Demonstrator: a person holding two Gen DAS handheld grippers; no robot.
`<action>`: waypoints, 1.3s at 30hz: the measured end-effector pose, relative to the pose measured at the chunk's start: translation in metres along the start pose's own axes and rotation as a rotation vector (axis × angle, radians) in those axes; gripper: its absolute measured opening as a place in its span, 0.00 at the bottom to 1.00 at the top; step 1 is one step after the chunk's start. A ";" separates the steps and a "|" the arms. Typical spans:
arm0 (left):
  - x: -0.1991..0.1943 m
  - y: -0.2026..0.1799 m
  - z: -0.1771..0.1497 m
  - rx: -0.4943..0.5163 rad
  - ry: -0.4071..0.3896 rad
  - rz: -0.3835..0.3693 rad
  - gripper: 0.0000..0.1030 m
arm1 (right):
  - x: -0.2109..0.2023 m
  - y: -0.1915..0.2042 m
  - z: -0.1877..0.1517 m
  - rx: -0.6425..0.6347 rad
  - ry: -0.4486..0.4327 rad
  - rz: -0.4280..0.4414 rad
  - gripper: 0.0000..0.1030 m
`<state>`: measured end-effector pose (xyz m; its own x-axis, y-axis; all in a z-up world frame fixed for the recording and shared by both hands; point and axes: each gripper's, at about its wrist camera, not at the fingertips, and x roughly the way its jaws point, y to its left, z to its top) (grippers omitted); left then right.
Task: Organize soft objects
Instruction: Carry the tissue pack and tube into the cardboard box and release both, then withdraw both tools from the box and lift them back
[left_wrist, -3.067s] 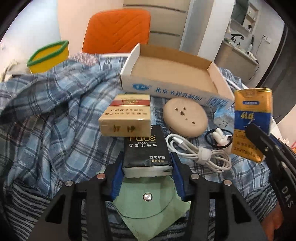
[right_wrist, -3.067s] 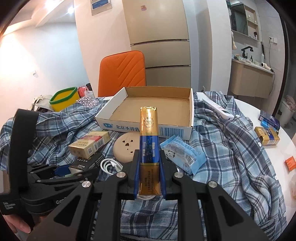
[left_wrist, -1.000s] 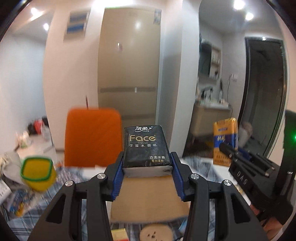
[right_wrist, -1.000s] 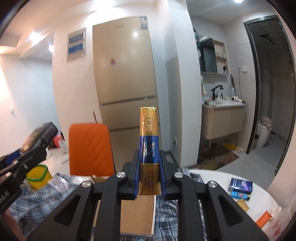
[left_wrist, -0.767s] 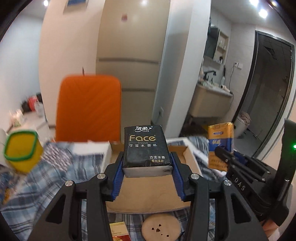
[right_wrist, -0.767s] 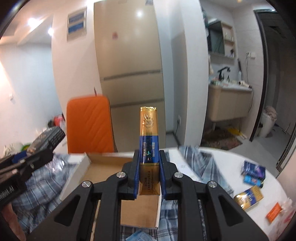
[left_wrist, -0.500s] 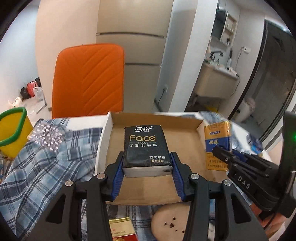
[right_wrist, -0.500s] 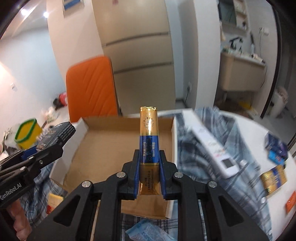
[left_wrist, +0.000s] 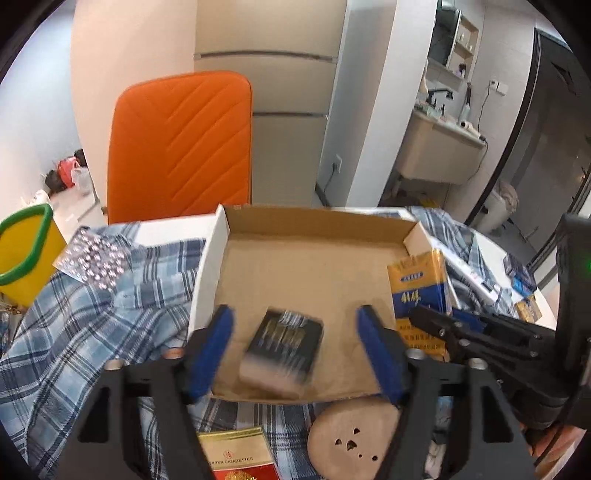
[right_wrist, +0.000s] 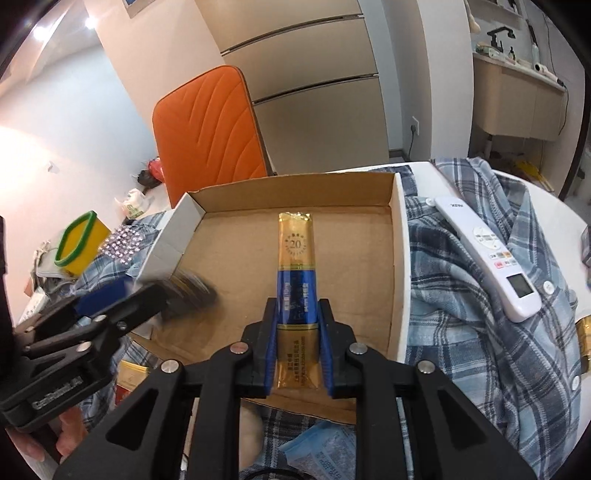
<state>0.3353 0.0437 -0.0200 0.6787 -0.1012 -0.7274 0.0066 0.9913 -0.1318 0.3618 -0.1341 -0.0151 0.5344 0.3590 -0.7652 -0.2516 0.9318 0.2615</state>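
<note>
Now my left gripper (left_wrist: 295, 350) has just been opening, dropping the tissue pack (left_wrist: 282, 350) into the cardboard box (left_wrist: 314, 258); my right gripper (right_wrist: 298, 345) (clamped tight) must release its gold packet (right_wrist: 296, 273) next.

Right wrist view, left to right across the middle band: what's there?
Yellow bin with green rim → left tongs beside the blurred black tissue pack → gold-and-blue pack clamped in the right tongs → cardboard box's right wall → white remote on the plaid shirt.
</note>
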 end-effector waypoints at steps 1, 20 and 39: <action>-0.003 0.000 0.001 -0.003 -0.015 0.001 0.77 | 0.002 0.002 0.001 -0.005 0.001 -0.017 0.18; -0.034 -0.001 0.008 0.003 -0.090 0.001 0.77 | -0.017 0.002 0.008 -0.042 -0.067 -0.084 0.56; -0.183 -0.037 -0.018 0.053 -0.293 0.020 0.77 | -0.138 0.044 -0.012 -0.139 -0.259 -0.081 0.56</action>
<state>0.1971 0.0242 0.1059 0.8621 -0.0604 -0.5032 0.0239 0.9966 -0.0786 0.2675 -0.1433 0.0945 0.7406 0.3018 -0.6004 -0.2981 0.9483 0.1089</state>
